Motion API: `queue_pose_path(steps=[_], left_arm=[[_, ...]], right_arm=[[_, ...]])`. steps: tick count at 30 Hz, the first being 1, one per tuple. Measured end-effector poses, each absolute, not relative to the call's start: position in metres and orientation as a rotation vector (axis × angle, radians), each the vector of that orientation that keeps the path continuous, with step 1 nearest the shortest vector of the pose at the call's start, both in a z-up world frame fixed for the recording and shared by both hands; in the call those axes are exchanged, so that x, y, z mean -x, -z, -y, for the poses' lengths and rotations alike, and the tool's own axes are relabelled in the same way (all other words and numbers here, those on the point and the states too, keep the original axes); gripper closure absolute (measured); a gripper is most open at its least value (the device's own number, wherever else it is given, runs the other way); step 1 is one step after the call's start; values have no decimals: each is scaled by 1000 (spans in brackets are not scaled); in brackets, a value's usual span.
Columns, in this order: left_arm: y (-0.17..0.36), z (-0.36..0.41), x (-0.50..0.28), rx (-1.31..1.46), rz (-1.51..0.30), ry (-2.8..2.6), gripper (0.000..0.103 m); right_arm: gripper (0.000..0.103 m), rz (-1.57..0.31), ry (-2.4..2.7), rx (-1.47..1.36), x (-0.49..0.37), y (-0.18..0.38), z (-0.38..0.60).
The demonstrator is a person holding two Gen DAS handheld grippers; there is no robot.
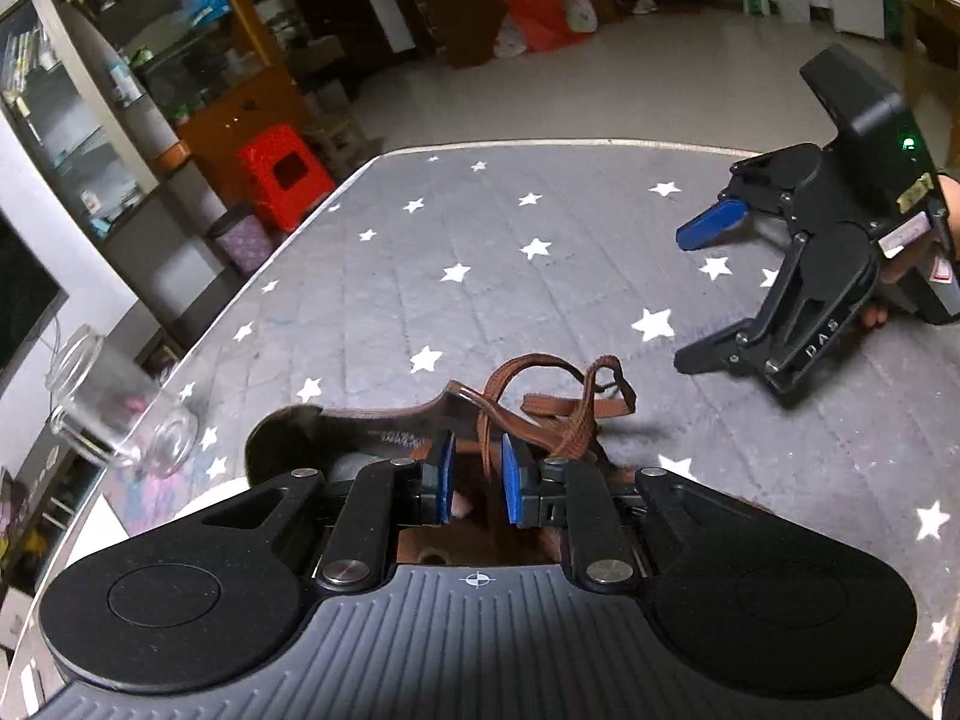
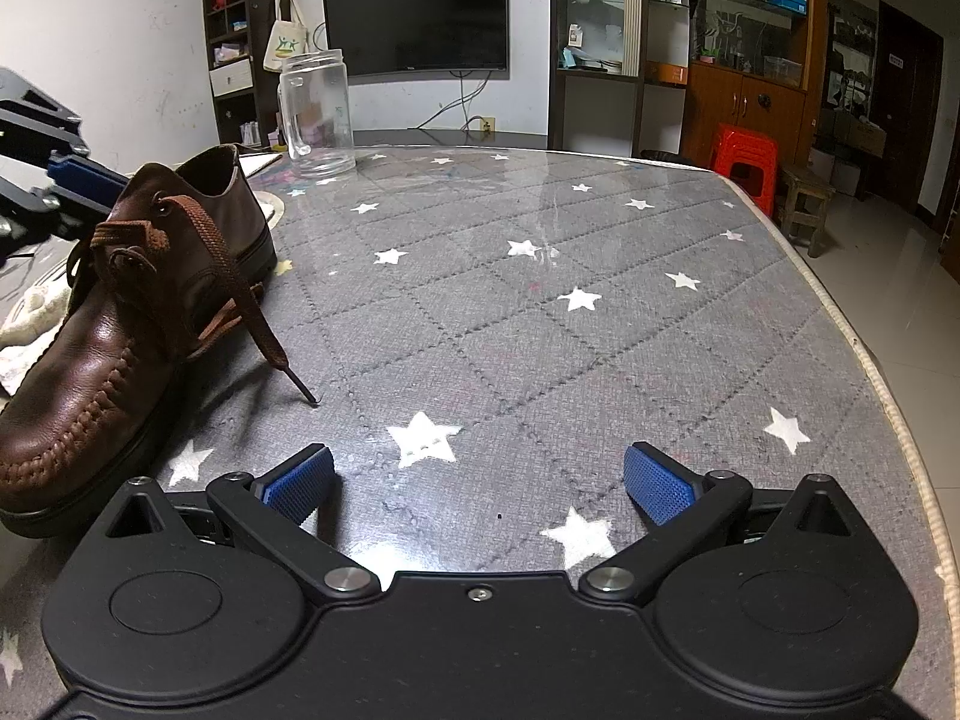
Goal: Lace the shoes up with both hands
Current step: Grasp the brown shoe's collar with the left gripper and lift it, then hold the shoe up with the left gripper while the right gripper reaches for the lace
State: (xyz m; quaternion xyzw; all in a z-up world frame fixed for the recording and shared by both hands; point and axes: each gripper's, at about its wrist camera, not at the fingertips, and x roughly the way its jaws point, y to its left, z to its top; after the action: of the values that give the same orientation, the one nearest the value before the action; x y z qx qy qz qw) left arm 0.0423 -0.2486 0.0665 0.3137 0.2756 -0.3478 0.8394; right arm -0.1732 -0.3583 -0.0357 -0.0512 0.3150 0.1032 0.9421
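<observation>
Left gripper (image 1: 475, 483) pinched on lace (image 1: 489, 414) at shoe (image 2: 120, 324); right gripper (image 2: 477, 483) spread wide, loose lace end (image 2: 282, 360) seen upper left of it.

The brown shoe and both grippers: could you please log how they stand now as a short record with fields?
shoe: brown leather shoe, upright on the star-patterned table
lace: brown lace, one loose end hanging down the shoe's side, tip on the table
left gripper: left gripper over the shoe's opening, jaws nearly closed around a lace strand; whether it is pinched cannot be told
right gripper: right gripper open, empty, apart from the shoe
other: glass jar, upright beyond the shoe
</observation>
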Motion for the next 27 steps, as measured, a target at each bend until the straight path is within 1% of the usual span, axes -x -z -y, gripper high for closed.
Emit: queue_pose_path(steps=[2,5,11,16,22,25,26,27], left_arm=[[-65,250,-40,-641,-555,683,98],[-66,244,-28,-582,-520,603,100],[-79,223,3,-393,-416,423,101],[-80,194,26,-229,-392,273,101],[-69,161,45,-15,-447,134,101],[-59,144,46,127,-517,100,97],[-55,138,45,176,-547,94,92],[-52,134,44,211,-573,83,92]], right_arm=[[0,-643,-211,103,173,36,359],[0,-642,-211,103,173,36,358],[0,-643,-211,102,173,36,359],[0,-643,-212,102,174,35,360],[0,-643,-212,101,174,35,360],[0,-642,-212,102,174,36,360],[0,-641,-211,104,174,36,359],[0,-639,-208,110,174,36,358]])
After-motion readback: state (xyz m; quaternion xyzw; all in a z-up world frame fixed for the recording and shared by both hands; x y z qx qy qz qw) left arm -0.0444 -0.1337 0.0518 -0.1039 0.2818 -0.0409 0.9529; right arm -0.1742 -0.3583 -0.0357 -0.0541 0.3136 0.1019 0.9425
